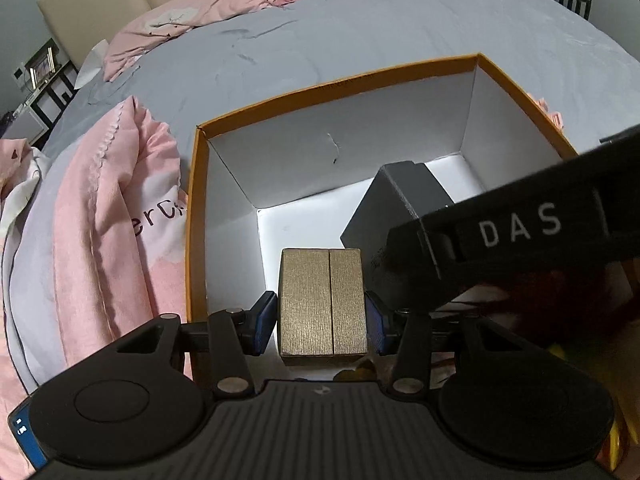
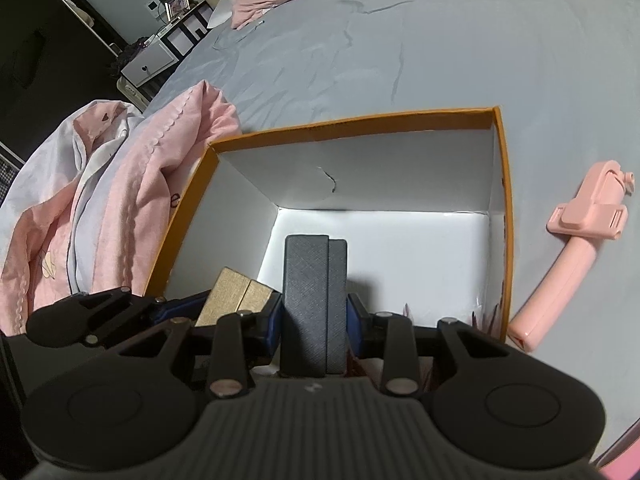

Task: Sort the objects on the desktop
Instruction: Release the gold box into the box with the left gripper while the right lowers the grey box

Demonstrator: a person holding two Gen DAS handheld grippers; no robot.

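While both your grippers hang over the orange-rimmed box (image 2: 505, 216) on the grey bed sheet (image 2: 420, 48), each one carries a small case. Your left gripper (image 1: 323, 318) has its blue pads (image 1: 264, 322) pressed against the two long sides of the gold case (image 1: 323, 306), which stands on end with its long axis running straight away from the camera toward the box's far wall; its seam runs the same way. It sits above the near edge of the box's white floor. Your right gripper (image 2: 315, 322) pinches the dark grey case (image 2: 314, 304) in the same manner, long axis pointing away toward the far wall, lid seam to the right of centre. In the right wrist view the gold case (image 2: 234, 294) shows just to the left of the grey one, tilted, near the box's left wall. In the left wrist view the grey case (image 1: 400, 216) appears to the right of the gold one.

Outside the box, a pink selfie stick (image 2: 568, 248) lies on the sheet beside the right wall, and a rumpled pink quilt (image 1: 108, 208) lies against the left wall.
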